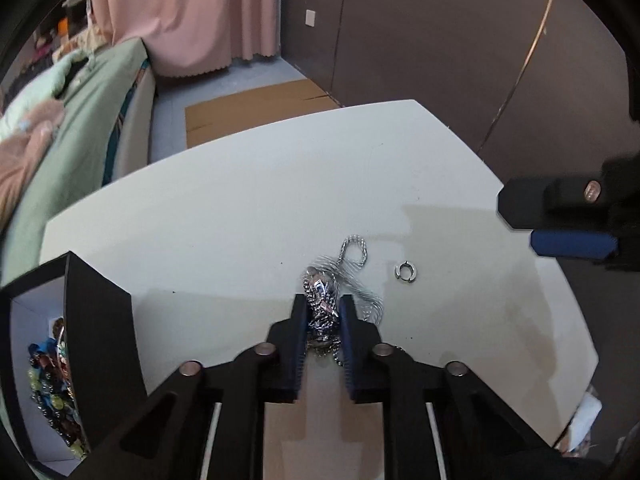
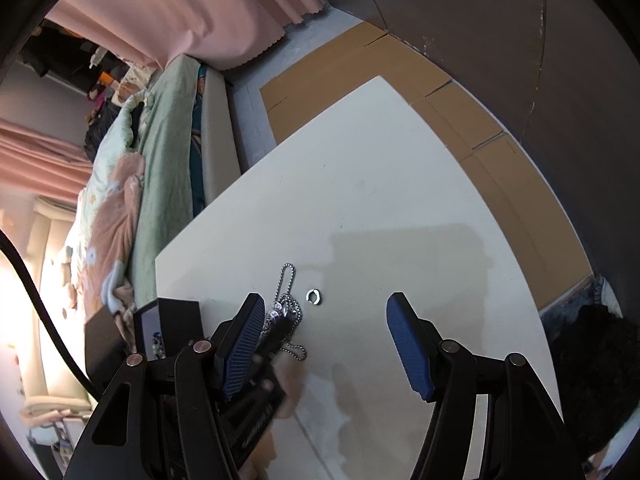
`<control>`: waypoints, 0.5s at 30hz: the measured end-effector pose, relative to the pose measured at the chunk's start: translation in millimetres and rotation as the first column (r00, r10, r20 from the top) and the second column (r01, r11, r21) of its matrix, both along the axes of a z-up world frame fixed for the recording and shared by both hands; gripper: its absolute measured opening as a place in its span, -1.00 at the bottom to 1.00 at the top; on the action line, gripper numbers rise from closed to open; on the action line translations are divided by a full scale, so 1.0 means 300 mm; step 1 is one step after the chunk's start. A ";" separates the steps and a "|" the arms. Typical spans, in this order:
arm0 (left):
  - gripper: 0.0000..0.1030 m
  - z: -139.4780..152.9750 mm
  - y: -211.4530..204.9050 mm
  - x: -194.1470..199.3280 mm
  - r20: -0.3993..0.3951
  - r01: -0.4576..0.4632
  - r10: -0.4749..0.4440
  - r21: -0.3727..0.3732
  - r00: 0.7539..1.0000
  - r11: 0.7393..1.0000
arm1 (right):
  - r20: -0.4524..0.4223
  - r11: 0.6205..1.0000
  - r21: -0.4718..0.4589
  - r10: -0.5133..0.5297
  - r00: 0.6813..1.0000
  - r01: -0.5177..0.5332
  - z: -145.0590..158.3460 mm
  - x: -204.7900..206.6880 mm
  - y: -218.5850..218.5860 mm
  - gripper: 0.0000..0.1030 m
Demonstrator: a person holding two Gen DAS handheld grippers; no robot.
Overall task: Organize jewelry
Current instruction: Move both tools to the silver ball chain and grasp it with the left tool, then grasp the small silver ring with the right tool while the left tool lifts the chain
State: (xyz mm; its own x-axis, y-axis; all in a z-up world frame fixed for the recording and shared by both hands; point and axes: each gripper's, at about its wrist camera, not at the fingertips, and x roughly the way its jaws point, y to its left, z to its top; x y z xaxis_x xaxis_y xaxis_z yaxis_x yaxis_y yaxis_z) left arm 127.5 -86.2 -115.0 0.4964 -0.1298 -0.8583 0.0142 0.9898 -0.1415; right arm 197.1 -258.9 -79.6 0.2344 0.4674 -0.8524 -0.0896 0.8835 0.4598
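Clamping on the bunched silver chain (image 1: pixel 322 308): left gripper (image 1: pixel 322 312) has its blue pads pressed in from both sides, grabbing the pile at its thickest so the loose loops come along. The chain sits mid-table on the white table (image 1: pixel 240 208), one loop trailing to the far side. Small silver ring (image 1: pixel 405 271) lies just right of it, not touching. Right gripper (image 2: pixel 326 316) hangs with jaws apart and empty over the ring area, likely lined up for it. Black jewelry box (image 1: pixel 96 320) stands open at near left, beads inside, presumably the drop-off.
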 end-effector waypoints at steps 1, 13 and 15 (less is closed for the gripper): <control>-0.76 0.001 0.019 -0.001 -0.011 -0.011 0.011 -0.030 1.000 0.999 | -0.002 1.000 -0.006 0.005 1.000 -0.005 -0.005 0.000 0.007 0.24; -0.77 0.166 0.180 -0.070 0.099 -0.106 0.125 -0.175 0.987 0.979 | 0.007 0.992 -0.103 0.073 0.997 -0.072 -0.053 -0.005 0.112 -0.02; -0.77 0.192 0.197 -0.082 0.117 -0.113 0.138 -0.194 0.983 0.975 | 0.004 0.990 -0.120 0.080 0.997 -0.079 -0.067 -0.001 0.130 -0.17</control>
State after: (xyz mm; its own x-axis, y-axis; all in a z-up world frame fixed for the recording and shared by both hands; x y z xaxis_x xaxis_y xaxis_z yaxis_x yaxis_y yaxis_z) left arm 103.0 -27.0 -57.3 0.6241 -0.2103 -0.7525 -0.0782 0.9415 -0.3279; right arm 196.8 -219.9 -99.6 0.2080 0.3795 -0.9015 -0.1653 0.9220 0.3500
